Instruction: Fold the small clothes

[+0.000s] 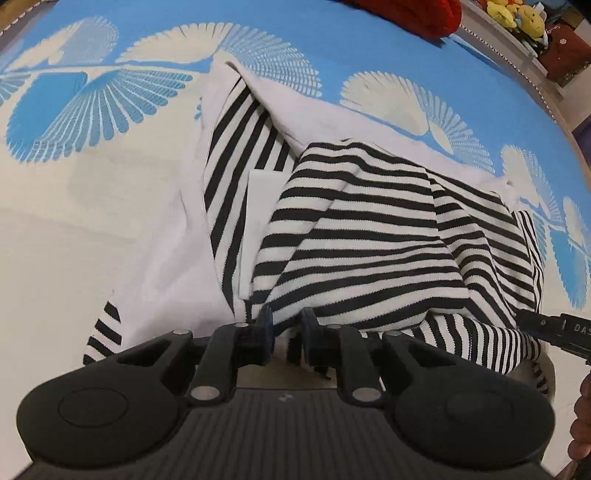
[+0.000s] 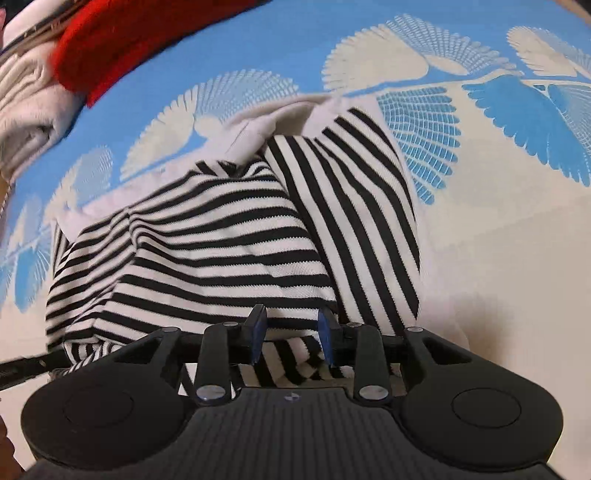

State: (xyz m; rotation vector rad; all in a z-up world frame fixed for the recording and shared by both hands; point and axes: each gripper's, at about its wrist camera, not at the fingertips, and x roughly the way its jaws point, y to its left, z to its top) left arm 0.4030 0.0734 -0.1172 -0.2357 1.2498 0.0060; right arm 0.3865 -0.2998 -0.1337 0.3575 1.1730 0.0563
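While you hold both tools tipped steeply down over the bed (image 1: 55, 229), the striped garment (image 1: 362, 229) lies bunched on the blue and cream bedspread, towards the near edge, with its white lining turned out at the far side. Your left tongs (image 1: 286, 326) stand slightly parted just over the garment's near hem; the blue pads are apart and nothing is pressed between them, though the cloth sits close under the tips and I cannot be sure it is clear of them. Your right tongs (image 2: 291, 330) are spread wider, the striped cloth showing in the gap below them, with neither pad bearing on it as far as you can see. A red cloth (image 2: 122, 40) lies at the bed's far edge, beside a folded white knit (image 2: 26, 110). Yellow soft toys (image 1: 517, 14) sit on a shelf beyond the bed's far corner.
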